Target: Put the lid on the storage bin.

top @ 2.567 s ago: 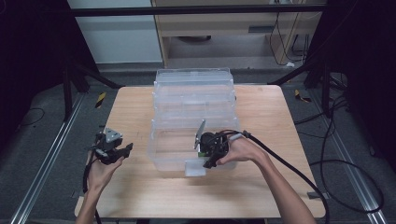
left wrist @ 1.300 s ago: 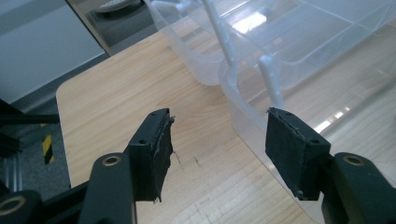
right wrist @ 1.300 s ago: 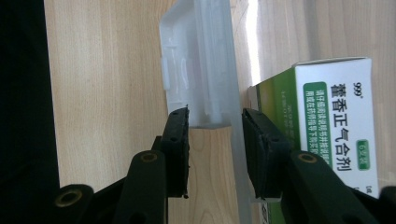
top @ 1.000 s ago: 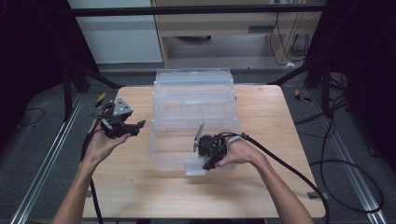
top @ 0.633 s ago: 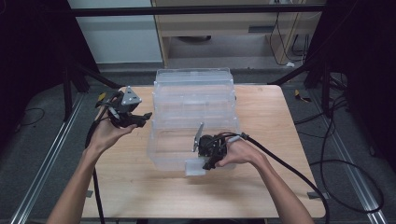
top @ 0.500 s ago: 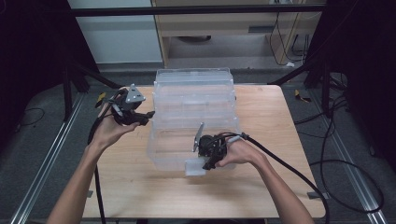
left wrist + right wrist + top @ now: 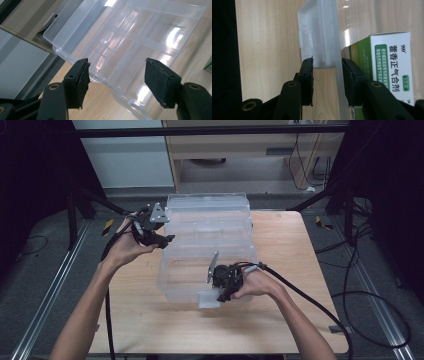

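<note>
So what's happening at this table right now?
A person works on a clear plastic storage box on the wooden table. The right gripper grips the latch tab on the box's near wall, beside a green-and-white carton. The left gripper, open with nothing between its fingers, hovers at the box's far left corner.

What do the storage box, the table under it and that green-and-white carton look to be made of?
Storage box: clear, glossy plastic, apparently rigid; the table shows through its walls and the dividers catch highlights. Table: pale wood or wood-look laminate, matt, with visible grain; which one is unclear. Carton: printed cardboard, likely lightly coated, with sharp folded edges.
</note>
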The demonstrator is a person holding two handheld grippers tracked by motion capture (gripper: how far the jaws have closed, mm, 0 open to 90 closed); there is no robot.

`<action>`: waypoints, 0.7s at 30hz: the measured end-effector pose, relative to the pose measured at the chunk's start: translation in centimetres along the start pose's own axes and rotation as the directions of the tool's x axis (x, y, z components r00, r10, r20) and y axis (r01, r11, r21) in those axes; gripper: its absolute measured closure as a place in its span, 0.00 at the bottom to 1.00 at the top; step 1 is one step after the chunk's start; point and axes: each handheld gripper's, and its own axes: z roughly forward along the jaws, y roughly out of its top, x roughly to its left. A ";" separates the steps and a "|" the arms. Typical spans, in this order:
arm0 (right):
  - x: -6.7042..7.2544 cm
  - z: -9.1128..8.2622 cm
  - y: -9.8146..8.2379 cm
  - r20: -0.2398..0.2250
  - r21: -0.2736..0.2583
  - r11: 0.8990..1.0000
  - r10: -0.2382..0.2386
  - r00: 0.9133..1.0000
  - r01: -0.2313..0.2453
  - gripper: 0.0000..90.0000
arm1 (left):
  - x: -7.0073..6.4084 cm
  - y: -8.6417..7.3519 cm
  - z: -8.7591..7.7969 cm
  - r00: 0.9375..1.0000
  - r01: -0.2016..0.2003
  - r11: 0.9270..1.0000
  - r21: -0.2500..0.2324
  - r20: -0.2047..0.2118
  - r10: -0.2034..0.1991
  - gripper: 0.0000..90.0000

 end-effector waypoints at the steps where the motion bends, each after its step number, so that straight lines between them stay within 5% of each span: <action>1: 0.0 0.0 0.0 0.000 0.000 1.000 -0.001 1.000 0.001 0.71 | 0.0 0.2 0.2 1.000 -0.007 1.000 0.003 0.005 0.007 0.40; 21: 0.1 0.0 0.0 0.007 0.001 1.000 -0.013 1.000 0.013 0.71 | 0.3 2.8 3.2 0.992 -0.117 0.991 0.063 0.048 0.114 0.39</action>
